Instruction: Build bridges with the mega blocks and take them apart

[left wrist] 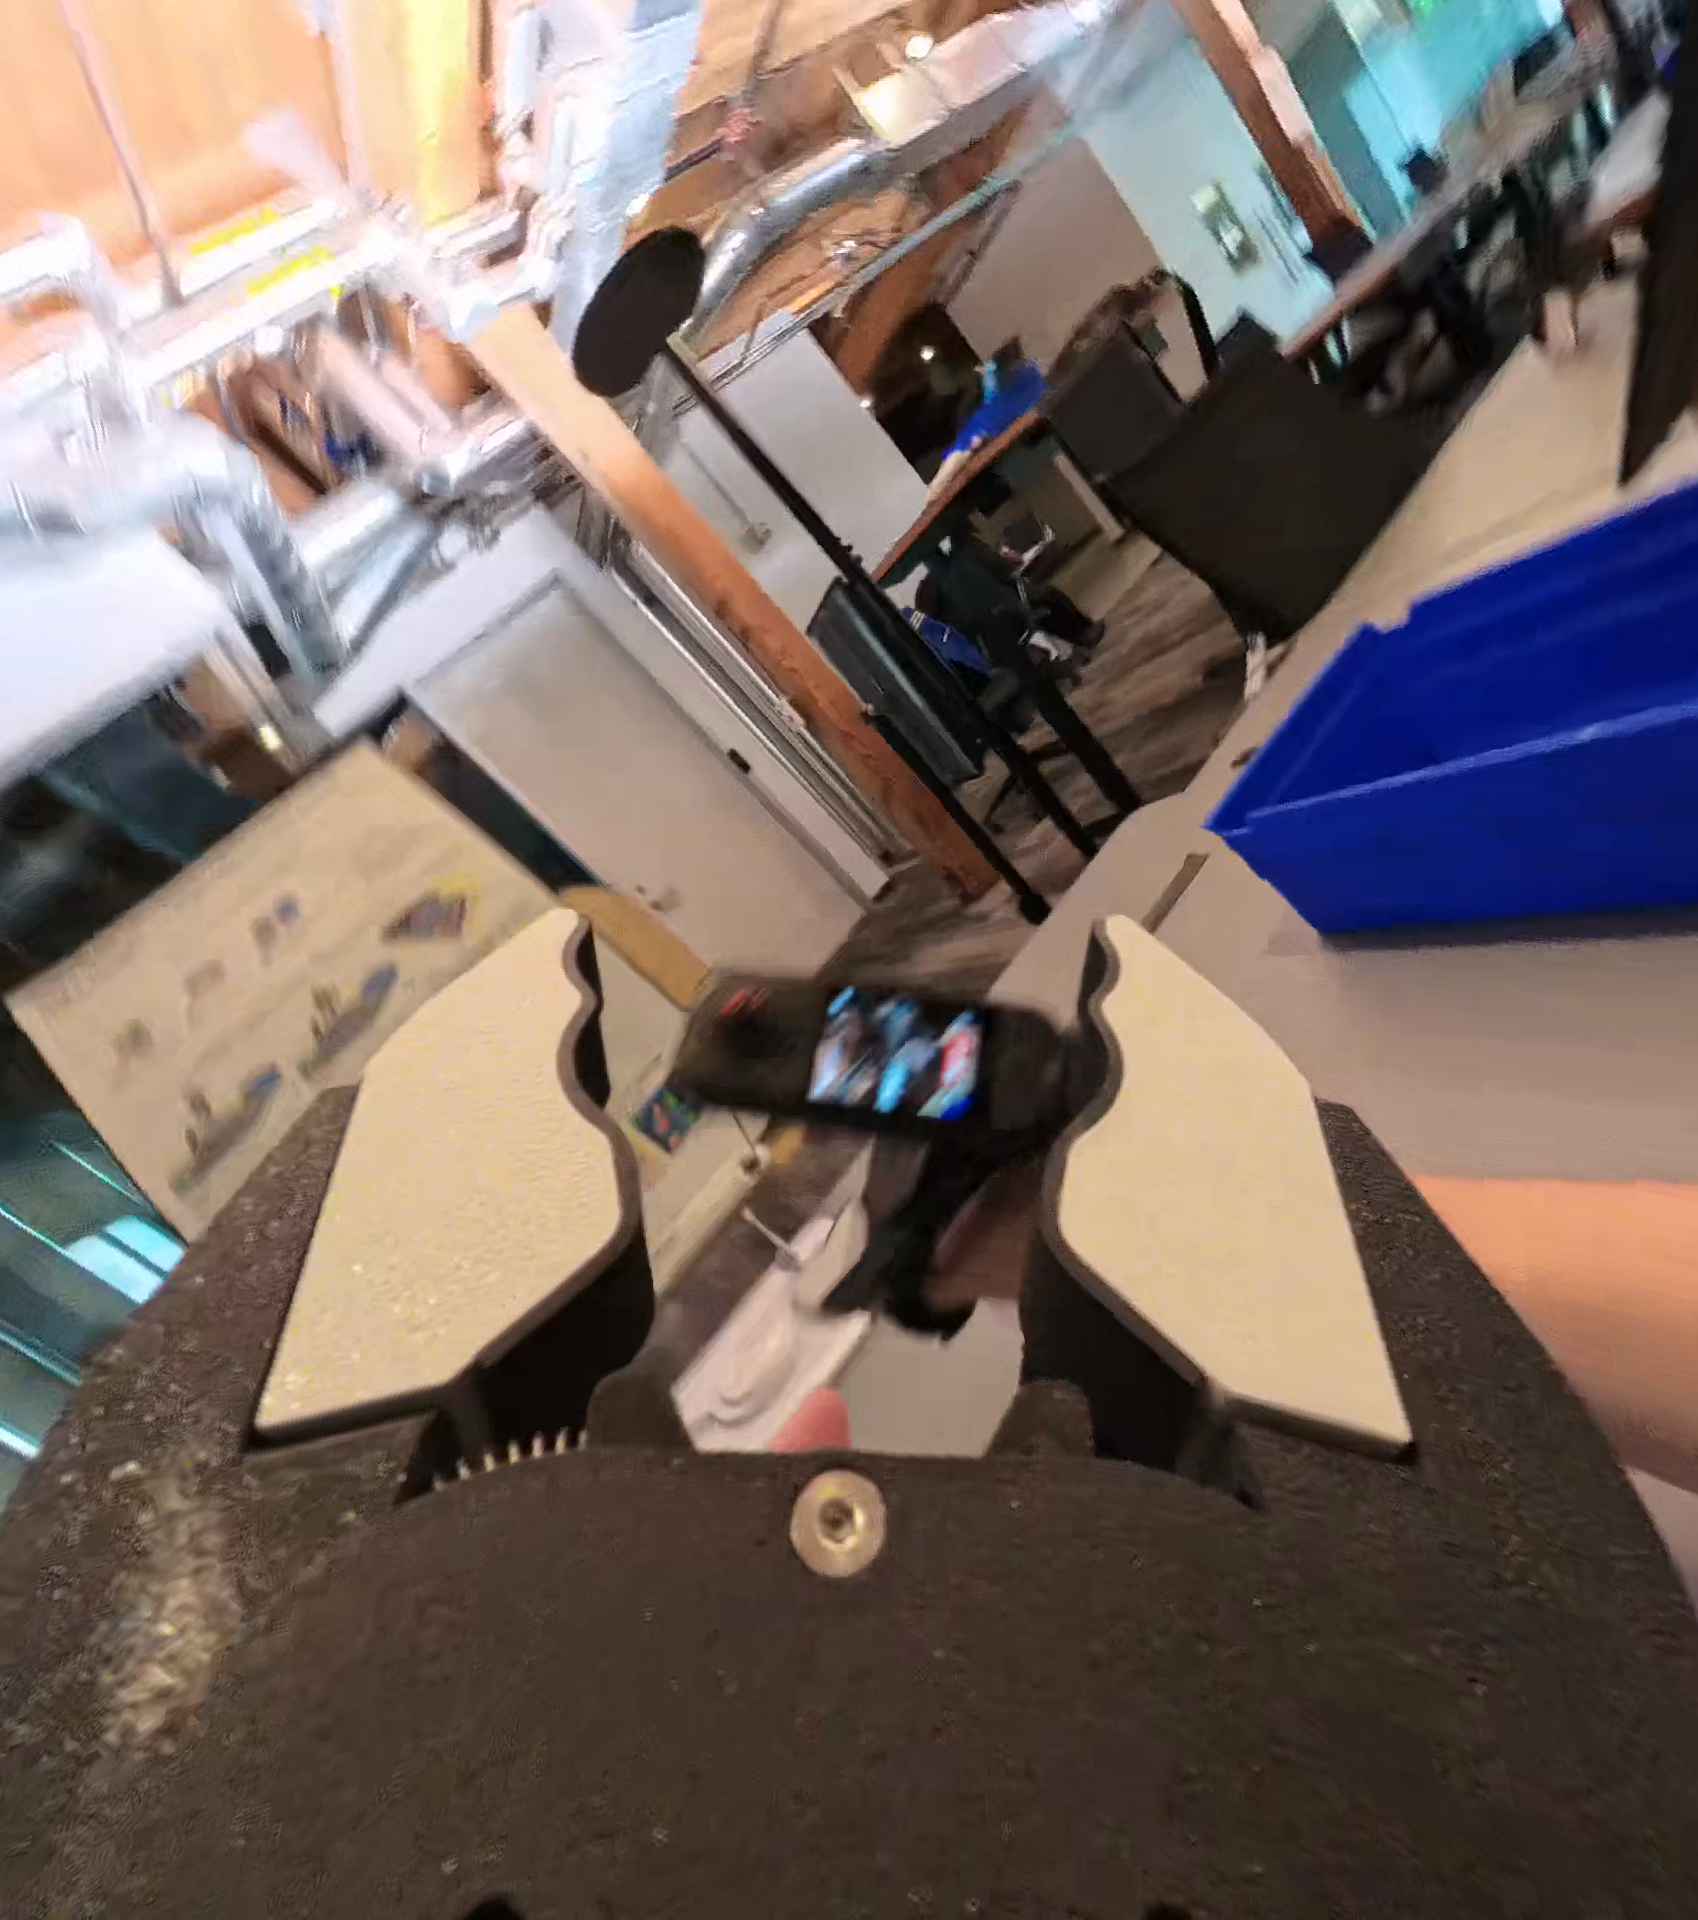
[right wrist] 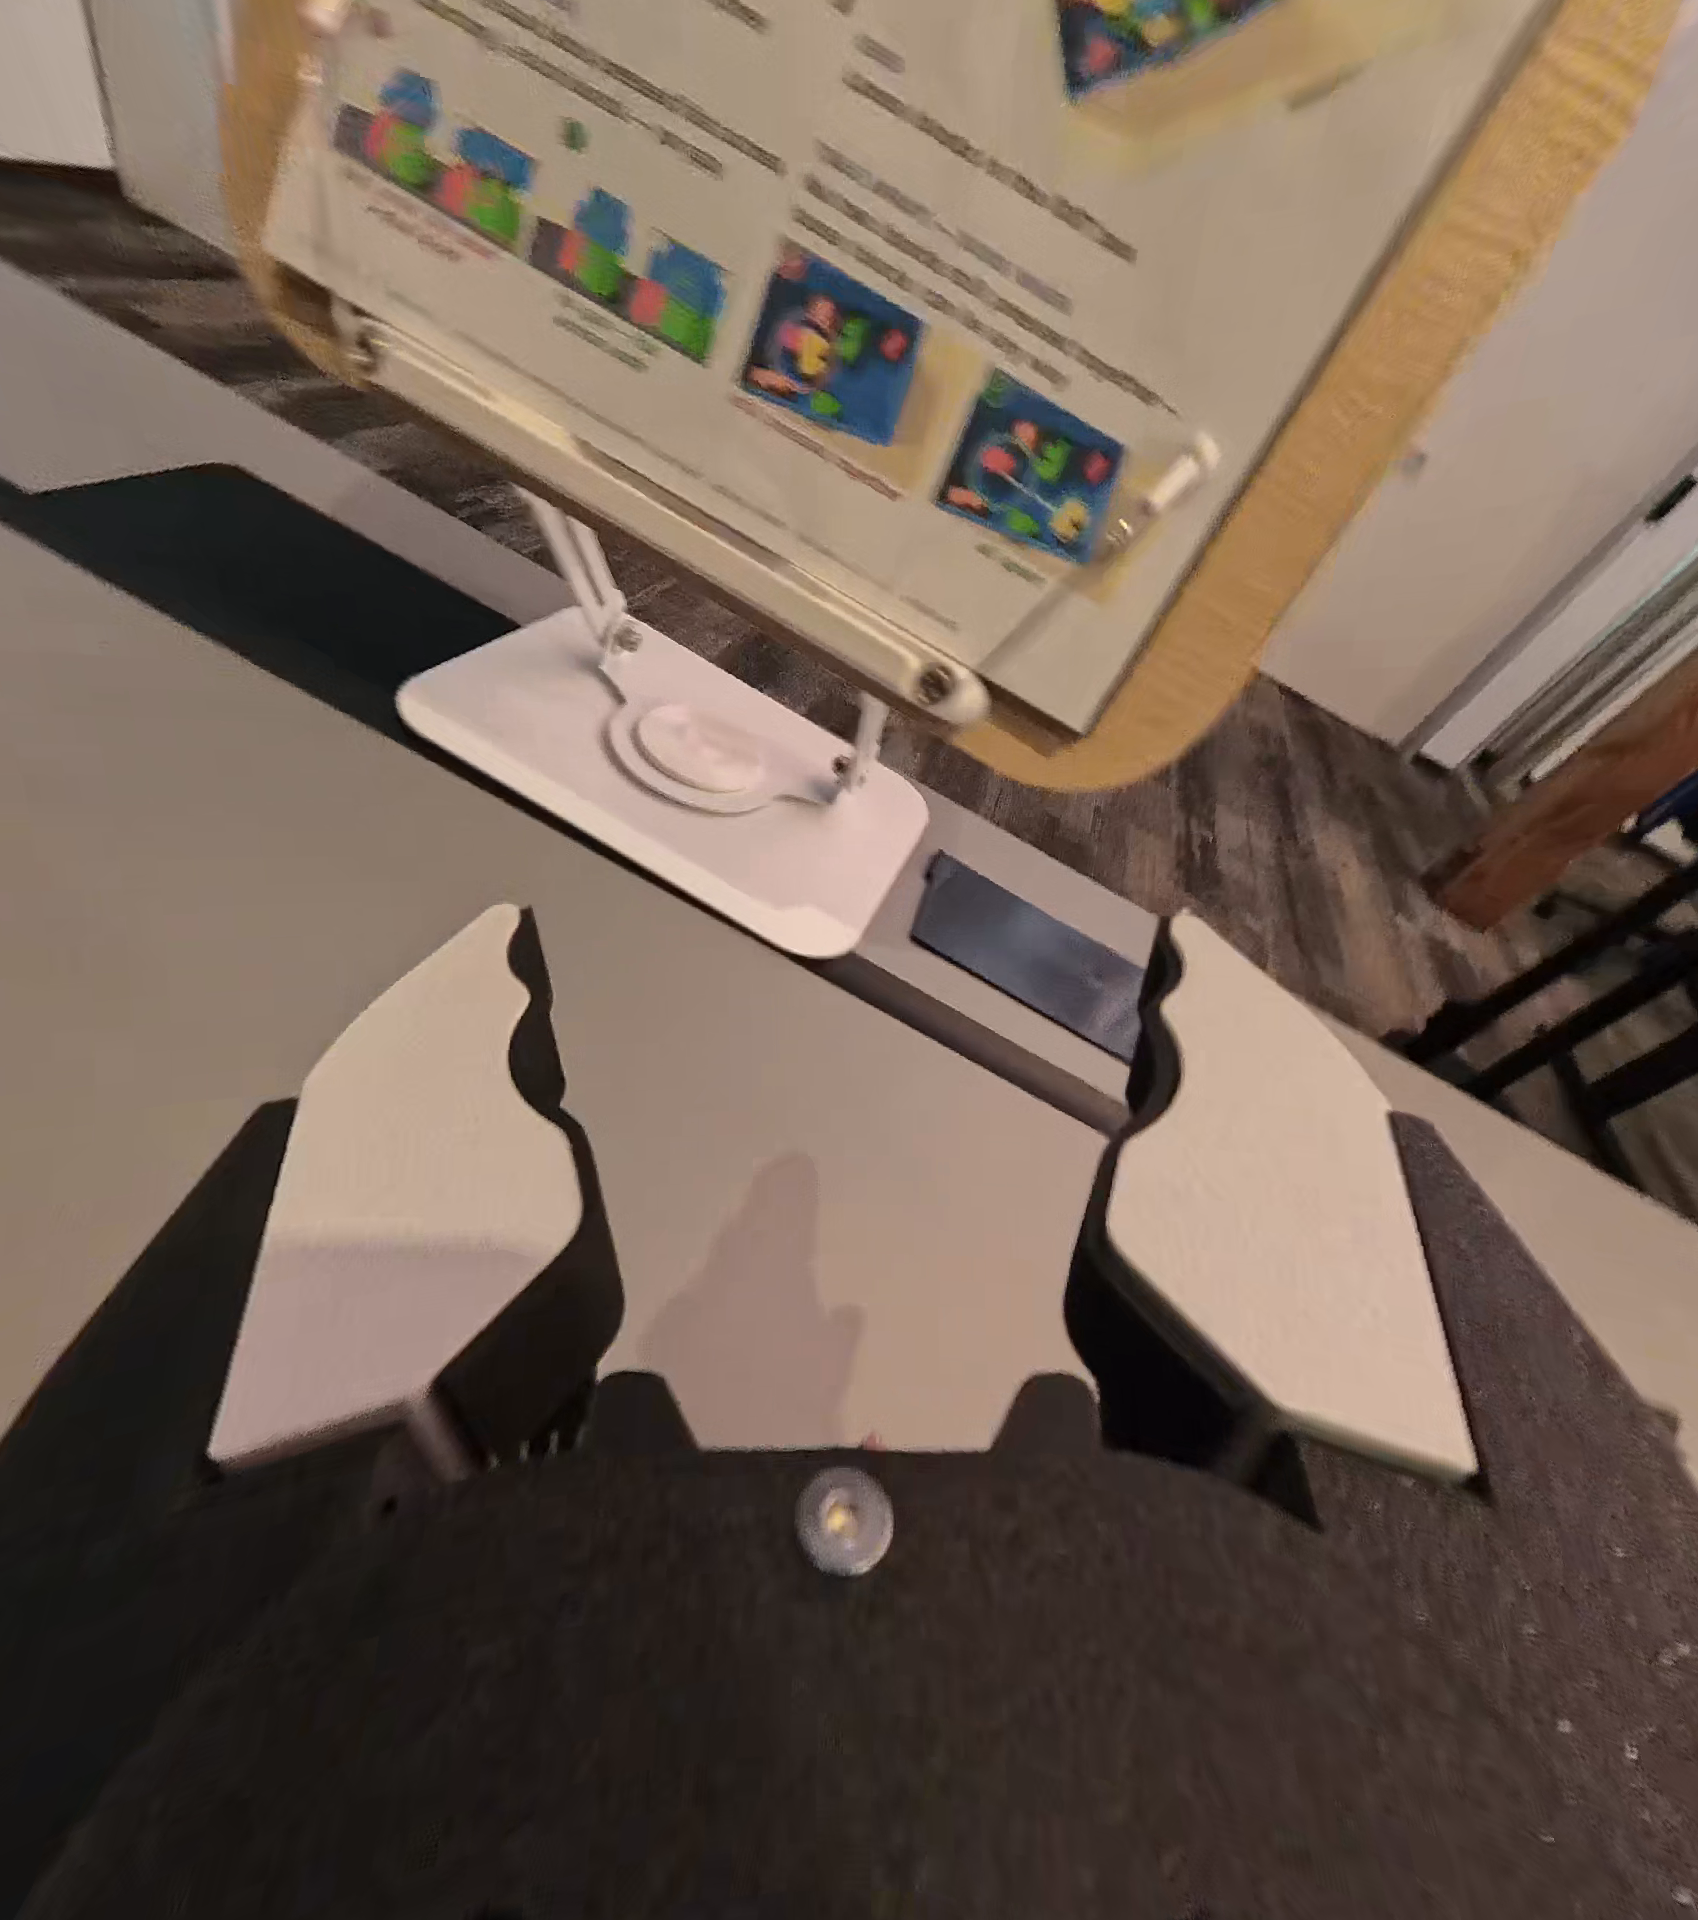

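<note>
No mega blocks show in either view. My left gripper [left wrist: 840,961] is open and empty, tilted and raised, looking across the room; the picture is blurred. Past its fingers the other gripper's camera unit with a lit screen [left wrist: 860,1055] shows, held by a person's arm [left wrist: 1593,1299]. My right gripper [right wrist: 845,961] is open and empty, low over the grey table [right wrist: 149,831], facing an instruction sheet with block pictures [right wrist: 720,260] on a white stand [right wrist: 679,790].
Blue plastic bins [left wrist: 1551,769] stand on the table at the right of the left wrist view. A dark flat device [right wrist: 1032,961] lies at the table's far edge next to the stand base. Beyond are carpet floor, black table legs [right wrist: 1603,997] and office furniture. My hands' fingertips stand some 25 cm from each other.
</note>
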`<move>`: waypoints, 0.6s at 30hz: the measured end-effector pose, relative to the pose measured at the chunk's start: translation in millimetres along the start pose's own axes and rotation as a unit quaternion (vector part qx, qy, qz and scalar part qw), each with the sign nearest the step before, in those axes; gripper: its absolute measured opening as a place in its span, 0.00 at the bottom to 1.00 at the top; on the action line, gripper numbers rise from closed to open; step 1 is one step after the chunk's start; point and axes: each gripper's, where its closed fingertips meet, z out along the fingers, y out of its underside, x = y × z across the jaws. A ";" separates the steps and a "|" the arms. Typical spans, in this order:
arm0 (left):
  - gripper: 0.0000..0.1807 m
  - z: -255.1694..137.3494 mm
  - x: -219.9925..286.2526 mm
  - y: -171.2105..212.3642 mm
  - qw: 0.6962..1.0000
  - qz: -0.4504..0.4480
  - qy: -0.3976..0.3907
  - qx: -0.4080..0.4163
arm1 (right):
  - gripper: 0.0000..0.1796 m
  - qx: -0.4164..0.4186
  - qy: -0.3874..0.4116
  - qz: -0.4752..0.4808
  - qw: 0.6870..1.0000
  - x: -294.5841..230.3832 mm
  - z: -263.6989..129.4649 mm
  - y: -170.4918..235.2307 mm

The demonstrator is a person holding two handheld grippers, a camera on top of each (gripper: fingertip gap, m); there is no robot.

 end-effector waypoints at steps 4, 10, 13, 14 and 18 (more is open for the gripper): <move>0.48 22.9 73.7 -48.9 0.982 0.180 -0.006 0.055 | 0.59 0.016 -0.021 -0.052 0.998 -32.3 -5.4 -22.1; 0.48 49.2 113.3 -75.1 0.950 0.292 -0.021 0.108 | 0.59 0.022 -0.020 -0.075 0.997 -44.1 -14.1 -32.3; 0.48 61.8 100.4 -68.1 0.946 0.304 -0.057 0.094 | 0.59 0.020 -0.022 -0.080 0.996 -45.7 -14.0 -31.3; 0.47 64.6 96.1 -64.2 0.948 0.299 -0.063 0.087 | 0.59 0.018 -0.023 -0.079 0.996 -46.1 -13.7 -30.9; 0.48 72.7 87.9 -46.6 0.952 0.294 -0.066 0.059 | 0.59 0.022 -0.018 -0.083 0.996 -43.6 -15.0 -35.1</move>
